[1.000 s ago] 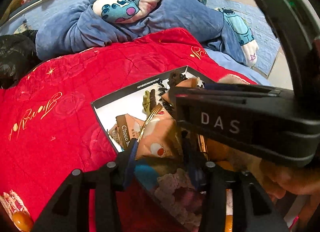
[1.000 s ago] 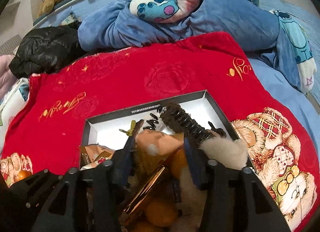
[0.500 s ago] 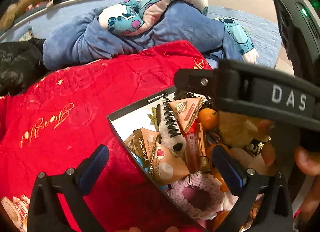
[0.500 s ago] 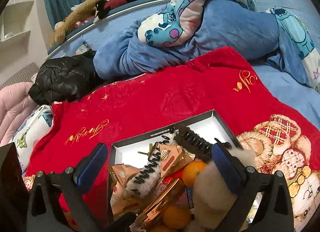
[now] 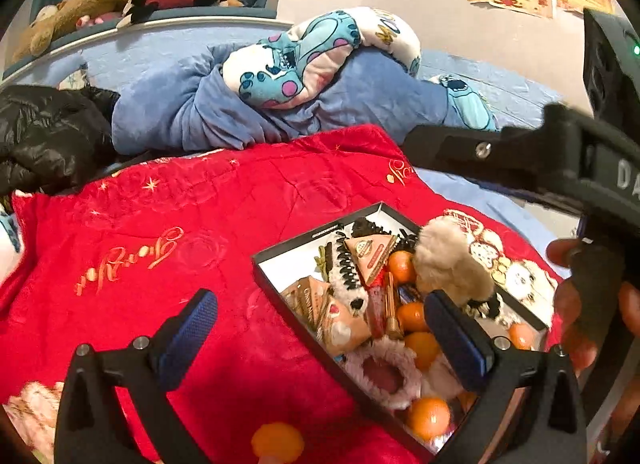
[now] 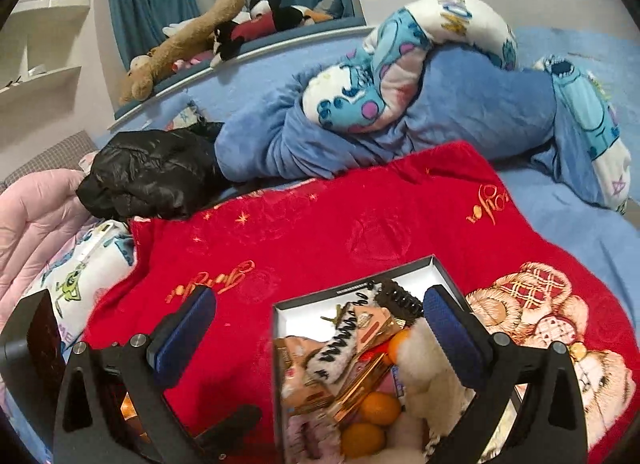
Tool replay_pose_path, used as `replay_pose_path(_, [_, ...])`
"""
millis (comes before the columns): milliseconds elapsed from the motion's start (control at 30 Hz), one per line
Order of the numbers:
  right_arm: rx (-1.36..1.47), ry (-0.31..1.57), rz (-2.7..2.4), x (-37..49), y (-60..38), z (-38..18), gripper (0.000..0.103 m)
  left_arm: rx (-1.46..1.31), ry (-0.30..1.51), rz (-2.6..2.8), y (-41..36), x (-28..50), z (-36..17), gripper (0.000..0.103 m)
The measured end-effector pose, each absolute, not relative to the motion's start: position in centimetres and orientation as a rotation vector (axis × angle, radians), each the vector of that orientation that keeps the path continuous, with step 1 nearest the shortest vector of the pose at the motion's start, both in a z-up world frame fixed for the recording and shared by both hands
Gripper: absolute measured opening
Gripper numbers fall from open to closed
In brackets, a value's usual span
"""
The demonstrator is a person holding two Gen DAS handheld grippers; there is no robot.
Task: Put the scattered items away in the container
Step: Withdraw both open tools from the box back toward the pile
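Observation:
A black box with a white inside (image 5: 280,254) (image 6: 304,306) sits on the red blanket (image 5: 160,232) and holds snack packets (image 5: 340,322), oranges (image 5: 402,266), hair claws (image 6: 400,298) and a beige fluffy item (image 5: 452,264). My left gripper (image 5: 320,336) is open and empty, raised above the box's near left side. My right gripper (image 6: 320,334) is open and empty above the box. One orange (image 5: 278,442) lies on the blanket outside the box, below the left gripper.
A blue quilt with a cartoon blanket (image 6: 400,75) lies behind the red blanket. A black jacket (image 6: 148,175) lies at the back left. Stuffed toys (image 6: 192,39) sit on the headboard ledge. The right gripper's body (image 5: 560,159) crosses the left wrist view.
Both grippers were shut on packets low over the box; they opened, left the packets in the box, and rose back away from it.

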State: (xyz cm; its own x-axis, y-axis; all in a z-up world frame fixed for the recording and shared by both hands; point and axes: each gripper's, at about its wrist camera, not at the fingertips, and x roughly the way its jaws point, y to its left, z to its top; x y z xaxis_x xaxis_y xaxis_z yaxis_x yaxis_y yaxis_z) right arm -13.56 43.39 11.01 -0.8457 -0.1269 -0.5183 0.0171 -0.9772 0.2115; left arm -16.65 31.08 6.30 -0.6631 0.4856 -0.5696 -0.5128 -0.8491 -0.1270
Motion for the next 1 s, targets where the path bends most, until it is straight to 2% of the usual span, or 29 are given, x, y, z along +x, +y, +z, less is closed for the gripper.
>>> replay_pose_path(133, [0.794, -0.284, -2.931, -11.0, 40.8, 12.6, 0.103, -0.848, 0.176, 2.510, 28.9, -14.6, 7.5, 0.103])
replay_pose_path(367, [0.779, -0.345, -2.886, -7.5, 35.4, 13.7, 0.103, -0.843, 0.248, 2.640, 21.2, -10.0, 9.4, 0.103])
replay_pose_path(500, [0.770, -0.332, -2.860, -6.3, 32.4, 13.4, 0.103, -0.836, 0.122, 2.649, 15.7, -8.1, 10.7, 0.103])
replay_pose_path(600, [0.746, -0.329, -2.863, -5.0, 30.8, 12.6, 0.103, -0.822, 0.110, 2.690, 12.1, -6.5, 10.9, 0.103])
replay_pose_path(733, [0.725, -0.307, -2.864, -3.4, 29.3, 10.6, 0.103, -0.797, 0.120, 2.753, 8.6, -4.3, 9.7, 0.103])
replay_pose_path(1000, [0.710, -0.412, -2.911, -1.5, 28.9, 5.4, 0.103, -0.966, 0.169, 2.753, 6.0, -3.2, 3.4, 0.103])
